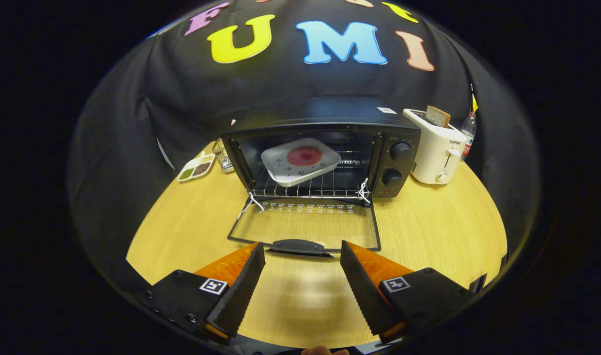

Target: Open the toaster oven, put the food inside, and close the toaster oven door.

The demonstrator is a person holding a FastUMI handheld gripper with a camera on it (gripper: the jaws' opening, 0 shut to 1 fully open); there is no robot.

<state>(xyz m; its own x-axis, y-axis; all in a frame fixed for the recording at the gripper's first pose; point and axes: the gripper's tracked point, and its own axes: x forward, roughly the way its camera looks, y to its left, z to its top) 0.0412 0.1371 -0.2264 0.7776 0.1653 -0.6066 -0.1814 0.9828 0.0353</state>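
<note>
Far at 10 o'clock on the worktop [182, 222], a small divided dish [196, 167], a wire basket [223, 157] just beside it. Dead ahead at 12, toaster oven [394, 148] open, door [305, 228] folded flat, its handle [298, 246] just beyond the fingertips. Inside on the rack [320, 186], a tilted pale plate [300, 160] carrying red food [304, 156]. At 2 o'clock, white toaster [437, 150] holding a bread slice [437, 116], bottle [469, 127] behind. Near, tool [302, 257] spread apart, gripping nothing.
</note>
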